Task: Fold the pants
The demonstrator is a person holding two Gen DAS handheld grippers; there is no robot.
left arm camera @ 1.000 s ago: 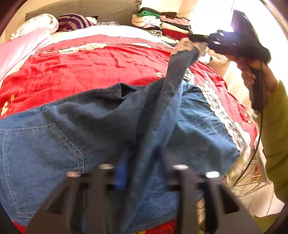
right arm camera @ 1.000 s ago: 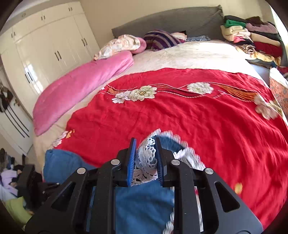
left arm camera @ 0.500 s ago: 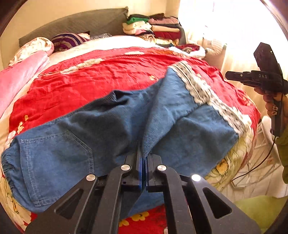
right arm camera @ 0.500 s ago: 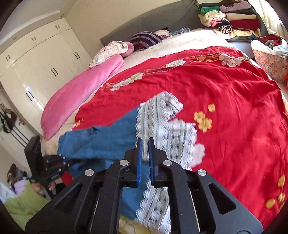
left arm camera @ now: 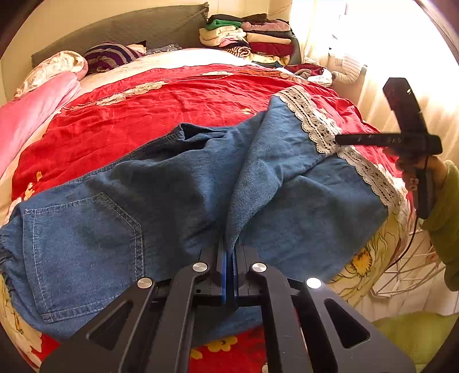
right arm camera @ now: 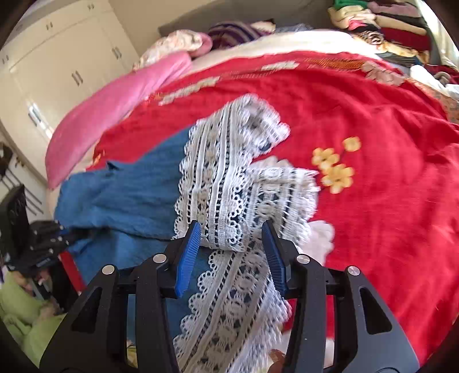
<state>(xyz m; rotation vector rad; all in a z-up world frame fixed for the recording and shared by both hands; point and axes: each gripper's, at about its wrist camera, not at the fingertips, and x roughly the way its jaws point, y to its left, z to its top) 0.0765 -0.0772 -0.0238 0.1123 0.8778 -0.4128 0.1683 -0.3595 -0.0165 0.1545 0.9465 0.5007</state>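
A pair of blue denim pants with white lace trim at the leg ends (left arm camera: 160, 206) lay spread across a red floral bedspread (left arm camera: 160, 103) on the bed, waist and back pocket toward the left of the left wrist view, legs running to the right, where the lace hems (right arm camera: 229, 183) reached the bed's edge. One leg lay folded over the other, and a ridge of denim rose along the middle. The left gripper (left arm camera: 228, 258) was clamped on that ridge, its blue pads pressed together with the cloth pinched between them. The right gripper (right arm camera: 232, 244) sat over the lace hems with its blue-padded fingers (right arm camera: 188, 252) spread wide apart, the lace lying loose between them and touching neither pad clearly; the trim there looked blurred. In the left wrist view that same right gripper showed as a dark tool held at the far lace edge by a hand in a green sleeve. A pink rolled blanket (left arm camera: 31, 114) lay along the left side of the bed, a striped purple pillow (left arm camera: 112, 54) near the grey headboard (left arm camera: 123, 25), and a stack of folded clothes (left arm camera: 246, 34) stood beyond the bed's far right corner. White wardrobe doors (right arm camera: 57, 69) filled the left of the right wrist view.
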